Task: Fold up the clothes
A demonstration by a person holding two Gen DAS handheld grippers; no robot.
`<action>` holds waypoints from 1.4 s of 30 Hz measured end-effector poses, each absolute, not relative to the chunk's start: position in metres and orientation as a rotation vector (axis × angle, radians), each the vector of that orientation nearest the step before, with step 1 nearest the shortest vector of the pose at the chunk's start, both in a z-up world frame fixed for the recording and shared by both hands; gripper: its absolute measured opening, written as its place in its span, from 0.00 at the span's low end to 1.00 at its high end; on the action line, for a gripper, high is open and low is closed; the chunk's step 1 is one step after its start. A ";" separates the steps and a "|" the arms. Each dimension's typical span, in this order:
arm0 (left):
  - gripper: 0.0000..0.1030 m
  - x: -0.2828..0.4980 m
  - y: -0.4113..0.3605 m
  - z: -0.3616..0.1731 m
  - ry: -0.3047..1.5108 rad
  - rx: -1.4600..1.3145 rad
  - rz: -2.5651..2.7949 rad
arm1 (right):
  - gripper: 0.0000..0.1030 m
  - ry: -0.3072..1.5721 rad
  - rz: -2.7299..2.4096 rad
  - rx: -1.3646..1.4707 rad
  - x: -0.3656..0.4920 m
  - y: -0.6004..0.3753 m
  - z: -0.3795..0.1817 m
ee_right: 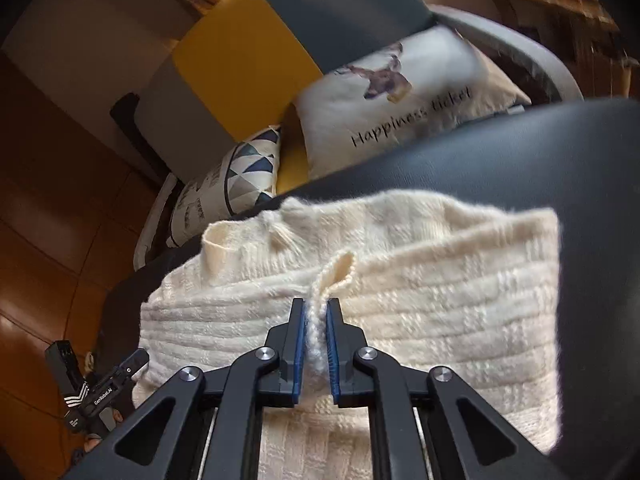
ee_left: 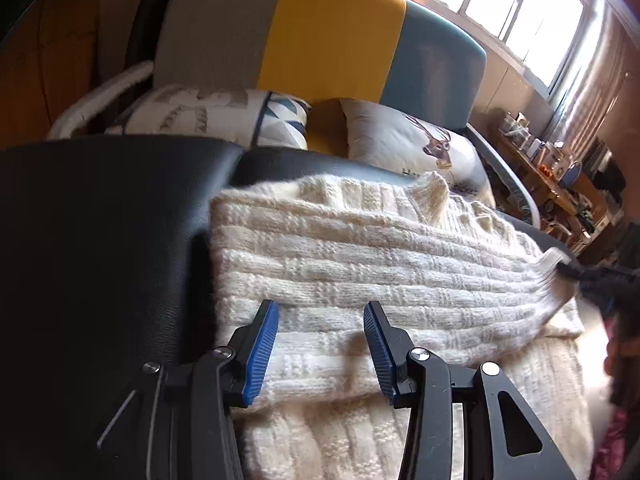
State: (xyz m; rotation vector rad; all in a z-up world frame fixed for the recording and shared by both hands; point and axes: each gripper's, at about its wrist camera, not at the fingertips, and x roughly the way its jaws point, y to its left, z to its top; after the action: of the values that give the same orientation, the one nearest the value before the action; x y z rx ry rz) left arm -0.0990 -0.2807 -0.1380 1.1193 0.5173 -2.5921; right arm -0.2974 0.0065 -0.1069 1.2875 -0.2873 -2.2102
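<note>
A cream knitted sweater (ee_left: 360, 264) lies partly folded on a black leather seat (ee_left: 100, 240), one layer doubled over another. My left gripper (ee_left: 320, 344) hovers open just above its near part, nothing between the blue pads. In the right wrist view the same sweater (ee_right: 440, 300) fills the middle, and my right gripper (ee_right: 316, 320) is shut on a pinched ridge of its knit edge. The right gripper also shows at the far right of the left wrist view, a dark shape (ee_left: 600, 276) at the sweater's blurred end.
Behind the seat stands a sofa with a grey, yellow and blue back (ee_left: 320, 40) and two cushions, one with a deer print (ee_left: 416, 144), one with triangles (ee_left: 224, 116). A cluttered shelf (ee_left: 560, 168) runs under the window. Wooden floor (ee_right: 48, 200) lies to the left.
</note>
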 end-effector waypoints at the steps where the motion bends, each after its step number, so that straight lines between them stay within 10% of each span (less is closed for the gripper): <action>1: 0.44 -0.099 -0.280 -0.139 0.495 1.125 -2.585 | 0.08 -0.249 -2.235 1.315 -0.302 0.006 -0.111; 7: 0.48 -0.104 -0.277 -0.146 0.374 1.182 -2.539 | 0.05 -0.161 -2.270 1.442 -0.302 0.012 -0.152; 14: 0.48 -0.105 -0.273 -0.125 0.428 1.116 -2.600 | 0.24 -0.281 -2.290 1.258 -0.290 0.024 -0.111; 23: 0.53 -0.129 -0.266 -0.155 0.255 1.218 -2.550 | 0.25 0.239 -2.223 1.364 -0.274 -0.049 -0.150; 32: 0.53 -0.096 -0.275 -0.150 0.305 1.233 -2.542 | 0.25 -0.068 -2.109 1.431 -0.256 -0.011 -0.148; 42: 0.55 0.029 -0.292 -0.095 0.762 1.091 -2.710 | 0.28 -0.592 -1.895 1.339 -0.163 0.119 -0.109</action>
State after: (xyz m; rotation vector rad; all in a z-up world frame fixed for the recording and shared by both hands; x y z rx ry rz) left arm 0.0293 -0.2919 -0.0950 1.0907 0.7624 -2.7095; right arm -0.1633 0.1193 -0.1090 1.3392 -0.5922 -1.8951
